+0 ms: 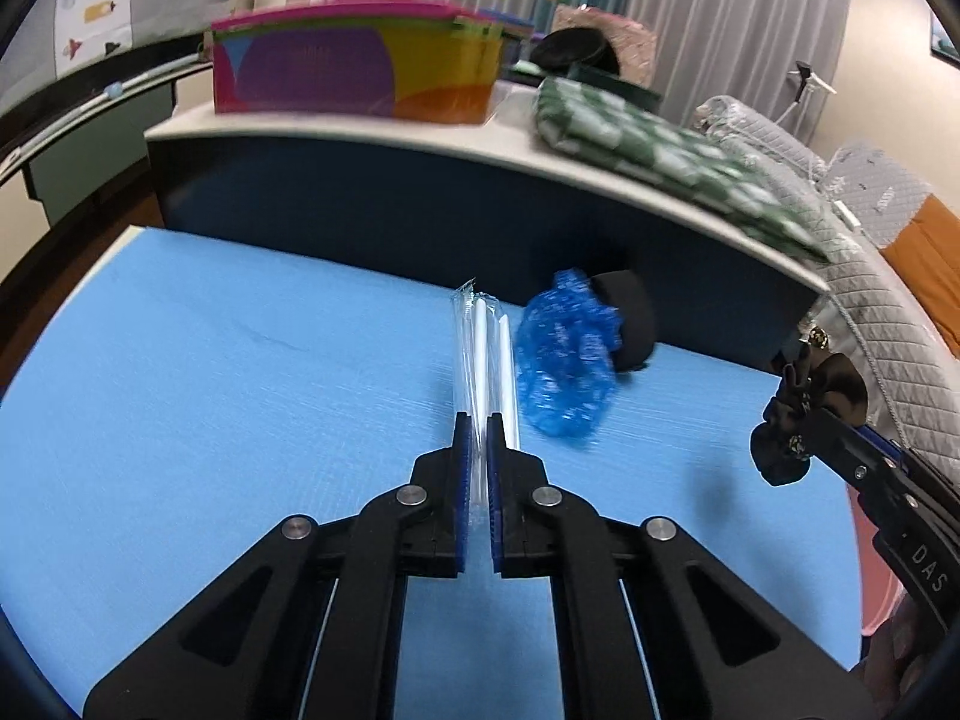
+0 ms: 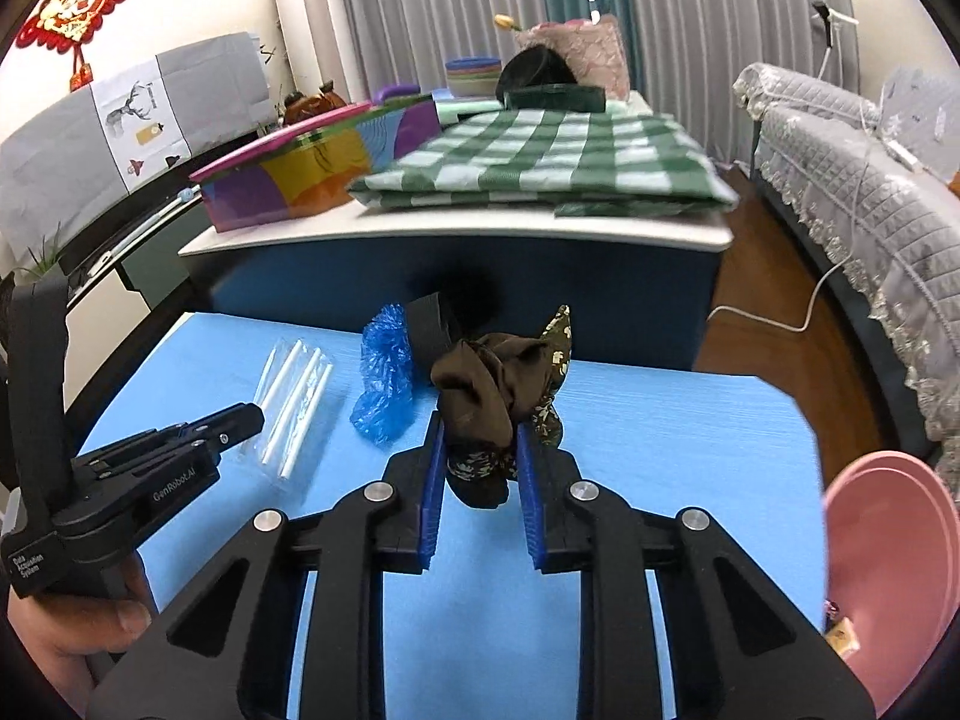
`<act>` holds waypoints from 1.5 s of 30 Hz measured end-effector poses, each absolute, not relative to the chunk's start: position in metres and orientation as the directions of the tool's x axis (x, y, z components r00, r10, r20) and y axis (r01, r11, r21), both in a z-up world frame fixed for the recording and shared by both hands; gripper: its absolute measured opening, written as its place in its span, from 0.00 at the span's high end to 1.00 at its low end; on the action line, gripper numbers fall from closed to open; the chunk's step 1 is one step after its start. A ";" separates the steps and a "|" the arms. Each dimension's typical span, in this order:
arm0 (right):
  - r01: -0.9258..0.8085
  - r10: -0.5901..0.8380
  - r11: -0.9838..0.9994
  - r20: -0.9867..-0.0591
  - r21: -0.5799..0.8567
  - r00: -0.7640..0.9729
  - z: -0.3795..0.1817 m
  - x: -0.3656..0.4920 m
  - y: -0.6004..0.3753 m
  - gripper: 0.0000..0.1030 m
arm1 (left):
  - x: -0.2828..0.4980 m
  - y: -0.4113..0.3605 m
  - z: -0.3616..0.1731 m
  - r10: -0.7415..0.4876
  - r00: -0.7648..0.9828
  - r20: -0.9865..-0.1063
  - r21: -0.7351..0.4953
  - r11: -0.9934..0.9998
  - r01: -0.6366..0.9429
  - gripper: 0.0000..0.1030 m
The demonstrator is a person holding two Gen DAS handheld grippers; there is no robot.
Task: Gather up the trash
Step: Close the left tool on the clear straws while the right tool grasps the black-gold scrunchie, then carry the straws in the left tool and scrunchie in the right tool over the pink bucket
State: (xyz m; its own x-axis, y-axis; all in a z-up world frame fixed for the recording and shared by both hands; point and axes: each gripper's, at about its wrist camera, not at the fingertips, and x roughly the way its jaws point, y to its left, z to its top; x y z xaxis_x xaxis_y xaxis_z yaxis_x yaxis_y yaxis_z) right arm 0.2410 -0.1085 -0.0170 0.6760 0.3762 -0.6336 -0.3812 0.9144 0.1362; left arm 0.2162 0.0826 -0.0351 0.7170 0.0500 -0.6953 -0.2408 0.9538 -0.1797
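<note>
The left claw [image 1: 478,426], tilted down over the blue desk [image 1: 210,372], is clamped on a clear packet of white straws [image 1: 483,354]. Just right of the packet lies a crumpled blue plastic cover [image 1: 564,360]. Further right, the right claw [image 2: 480,438] pinches a brown patterned cloth [image 2: 498,396], angled downward.

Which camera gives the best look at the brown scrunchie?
The right wrist view. The brown scrunchie sits centred and close there, pinched between the right gripper fingers above the blue table, its flowered fabric visible. The left wrist view shows the scrunchie only at the right edge, small and dark, on the tip of that gripper.
</note>
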 end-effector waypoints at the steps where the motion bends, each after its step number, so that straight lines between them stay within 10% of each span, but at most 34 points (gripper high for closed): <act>1: -0.382 0.374 0.915 -0.629 0.130 0.681 -0.013 0.235 -0.111 0.78 | 0.211 0.081 -0.030 0.049 0.723 -0.689 -0.179 0.955 -0.235 0.95; 25: -0.338 0.318 0.939 -0.522 0.059 0.791 0.076 0.131 -0.200 0.78 | 0.127 0.039 0.023 -0.047 0.802 -0.596 -0.184 0.980 -0.079 0.95; 45: -0.219 0.225 0.973 -0.539 0.075 0.811 0.046 0.129 -0.265 0.78 | 0.121 -0.039 0.006 -0.140 0.797 -0.588 -0.131 0.988 0.077 0.96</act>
